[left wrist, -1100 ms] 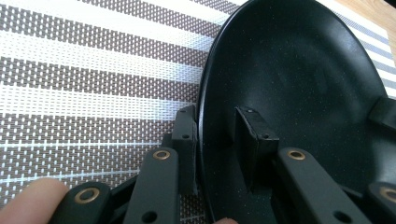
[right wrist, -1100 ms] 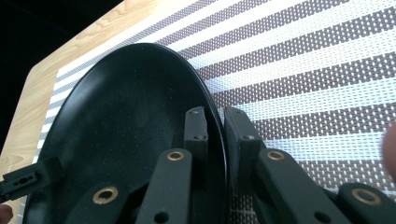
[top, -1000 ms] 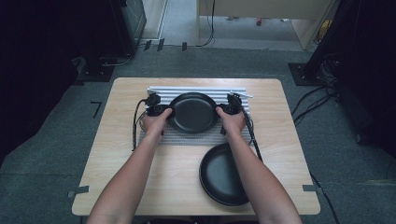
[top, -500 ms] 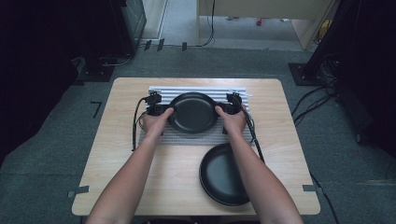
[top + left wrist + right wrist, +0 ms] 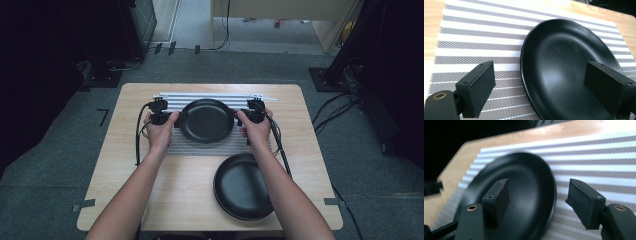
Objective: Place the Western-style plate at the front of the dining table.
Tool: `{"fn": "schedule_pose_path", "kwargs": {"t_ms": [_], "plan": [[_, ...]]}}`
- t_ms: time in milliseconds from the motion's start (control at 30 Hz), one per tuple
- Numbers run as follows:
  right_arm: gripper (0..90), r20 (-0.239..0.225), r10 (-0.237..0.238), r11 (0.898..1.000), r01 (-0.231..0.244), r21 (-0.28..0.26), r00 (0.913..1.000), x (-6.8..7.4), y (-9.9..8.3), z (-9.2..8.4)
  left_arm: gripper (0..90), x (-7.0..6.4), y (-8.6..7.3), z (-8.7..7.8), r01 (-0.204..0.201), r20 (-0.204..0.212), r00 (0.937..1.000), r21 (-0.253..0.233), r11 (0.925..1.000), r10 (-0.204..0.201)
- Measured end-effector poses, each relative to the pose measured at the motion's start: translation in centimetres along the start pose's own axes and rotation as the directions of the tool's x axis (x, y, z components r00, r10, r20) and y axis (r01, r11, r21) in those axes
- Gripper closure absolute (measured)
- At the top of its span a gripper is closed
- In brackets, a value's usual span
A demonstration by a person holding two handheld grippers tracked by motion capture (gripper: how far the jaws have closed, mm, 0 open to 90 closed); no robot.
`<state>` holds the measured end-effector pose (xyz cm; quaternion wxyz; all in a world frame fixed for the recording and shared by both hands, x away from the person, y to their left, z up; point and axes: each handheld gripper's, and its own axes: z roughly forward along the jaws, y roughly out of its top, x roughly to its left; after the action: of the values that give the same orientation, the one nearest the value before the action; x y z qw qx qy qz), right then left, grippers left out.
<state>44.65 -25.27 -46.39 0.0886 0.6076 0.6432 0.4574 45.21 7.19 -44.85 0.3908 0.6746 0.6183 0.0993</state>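
Note:
A black plate (image 5: 207,120) lies on a striped placemat (image 5: 200,148) at the back of the wooden table. My left gripper (image 5: 175,120) is at its left edge and my right gripper (image 5: 242,116) at its right edge. In the left gripper view the gripper (image 5: 544,91) is open, with the plate's (image 5: 564,65) rim in the gap, clear of both pads. In the right gripper view the gripper (image 5: 541,203) is also open astride the plate's (image 5: 511,195) rim, not touching it. Both pairs of jaws have just been opening.
A second black plate (image 5: 243,186) sits on the bare table (image 5: 125,195) at the front right, under my right forearm. Cables (image 5: 137,142) trail from each gripper across the table. Grey carpet and dark equipment surround the table.
Both grippers were closed on the plate's opposite edges. They have now opened, let go and lifted slightly. The plate rests on the placemat.

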Motion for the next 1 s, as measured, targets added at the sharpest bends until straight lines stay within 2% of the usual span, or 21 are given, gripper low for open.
{"fn": "schedule_pose_path", "kwargs": {"t_ms": [33,67,100,133,200,467,533,633,800,1000], "plan": [[32.1,0.011,-0.019,1.000,0.019,0.007,0.9997,0.0,0.0,-0.4,8.7,0.0,0.0,0.0,0.000,0.000,1.0000,0.000,1.0000,0.000],[31.9,0.011,-0.019,1.000,0.019,0.007,0.9997,0.0,0.0,-0.4,8.7,0.0,0.0,-0.3,-0.003,0.008,1.0000,-0.007,1.0000,0.003],[31.8,0.011,-0.036,0.999,0.036,-0.012,0.9993,-0.1,-0.1,-1.4,8.7,0.0,0.0,-0.7,-0.012,0.017,0.9998,-0.016,0.9998,0.013],[31.8,0.011,-0.036,0.999,0.036,-0.012,0.9993,-0.1,-0.1,-1.4,8.7,-0.1,0.0,-1.0,-0.017,0.021,0.9996,-0.020,0.9997,0.017],[30.7,-0.019,-0.030,0.999,0.029,-0.042,0.9994,-0.5,-0.3,-2.7,8.7,0.0,-0.2,-1.6,-0.026,0.040,0.9988,-0.029,0.9992,0.027],[28.2,-0.012,-0.067,0.997,0.066,-0.049,0.9977,-0.9,-0.8,-4.7,8.7,0.5,-1.3,-2.7,-0.054,0.026,0.9982,-0.013,0.9984,0.055],[26.7,-0.009,-0.096,0.993,0.096,-0.062,0.9953,-0.8,-1.0,-5.6,8.7,0.7,-1.7,-3.2,-0.060,0.027,0.9978,-0.023,0.9979,0.060],[25.7,-0.009,-0.110,0.992,0.109,-0.067,0.9939,-0.7,-1.1,-6.2,8.7,0.7,-2.0,-3.7,-0.069,0.029,0.9972,-0.034,0.9971,0.070],[23.9,-0.006,-0.130,0.989,0.129,-0.068,0.9915,-0.6,-1.5,-7.7,8.7,0.5,-2.6,-5.0,-0.119,0.027,0.9924,-0.049,0.9917,0.120],[22.8,-0.011,-0.142,0.987,0.140,-0.081,0.9899,-0.8,-2.0,-9.6,7.1,0.2,-3.4,-6.5,-0.137,0.054,0.9885,-0.071,0.9880,0.141]]}}
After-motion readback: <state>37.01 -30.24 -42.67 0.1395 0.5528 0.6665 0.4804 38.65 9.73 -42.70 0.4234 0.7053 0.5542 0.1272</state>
